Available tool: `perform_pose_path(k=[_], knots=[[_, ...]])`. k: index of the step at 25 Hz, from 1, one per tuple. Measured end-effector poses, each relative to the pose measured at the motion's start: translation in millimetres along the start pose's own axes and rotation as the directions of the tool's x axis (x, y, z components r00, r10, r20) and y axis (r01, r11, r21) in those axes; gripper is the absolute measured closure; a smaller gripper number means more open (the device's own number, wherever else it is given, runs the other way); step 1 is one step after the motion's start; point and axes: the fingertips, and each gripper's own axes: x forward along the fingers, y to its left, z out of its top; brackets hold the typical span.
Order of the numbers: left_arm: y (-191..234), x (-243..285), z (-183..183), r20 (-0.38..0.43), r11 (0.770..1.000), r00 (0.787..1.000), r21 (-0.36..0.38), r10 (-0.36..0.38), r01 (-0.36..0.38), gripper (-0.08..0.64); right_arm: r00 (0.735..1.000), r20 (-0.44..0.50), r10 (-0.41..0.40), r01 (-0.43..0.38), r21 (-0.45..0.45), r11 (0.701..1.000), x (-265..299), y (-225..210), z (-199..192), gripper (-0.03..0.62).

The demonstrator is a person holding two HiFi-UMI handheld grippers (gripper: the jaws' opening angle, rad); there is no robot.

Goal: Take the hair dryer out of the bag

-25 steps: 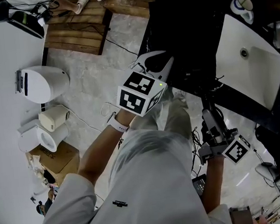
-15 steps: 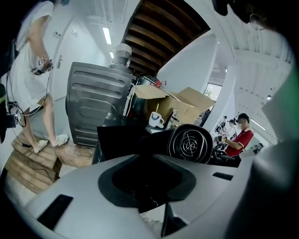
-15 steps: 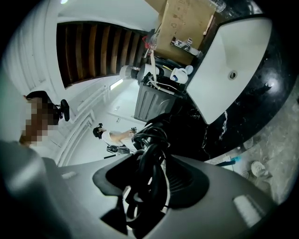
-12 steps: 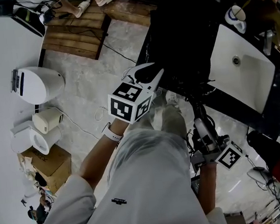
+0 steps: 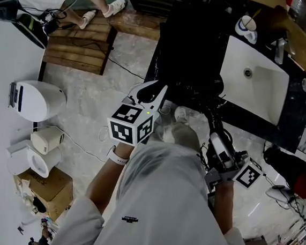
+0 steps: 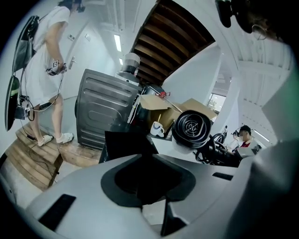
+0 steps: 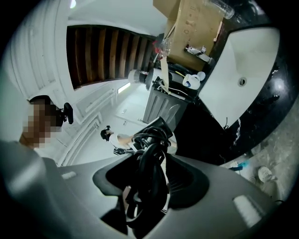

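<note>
Black bag point(image 5: 188, 46) seen slumped against dark counter point(image 5: 290, 117), beside white sink point(image 5: 254, 85). Hair dryer point(image 6: 190, 128) held up outside bag, clear of it, round black grille turned toward left gripper view. Right gripper point(image 7: 147, 186) clamped wide on dryer's handle and coiled black cord point(image 7: 149, 154). Left gripper point(image 5: 151, 90) pointed at bag's edge. Its jaws just opened part way, nothing gripped, bag's dark side seen beyond gap.
</note>
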Motion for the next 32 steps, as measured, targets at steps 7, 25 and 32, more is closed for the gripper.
perform_pose_path(k=[7, 25, 32], knots=[[-14.9, -19.6, 15.1, 0.041, 1.000, 0.999, 0.013, -0.017, 0.016, 0.505, 0.997, 0.069, 0.034, -0.030, -0.066, 0.997, 5.7, 21.9, 30.8, 0.364], [-48.8, -67.1, 66.9, 0.180, 0.996, 0.981, 0.065, -0.068, 0.057, 0.549, 0.973, 0.202, 0.112, -0.085, -0.139, 0.987, 10.6, 52.8, 94.5, 0.362], [-58.3, -67.6, 78.5, 0.193, 0.991, 0.977, 0.109, -0.092, 0.072, 0.549, 0.961, 0.250, 0.118, -0.081, -0.153, 0.985, 2.4, 56.7, 103.4, 0.362]])
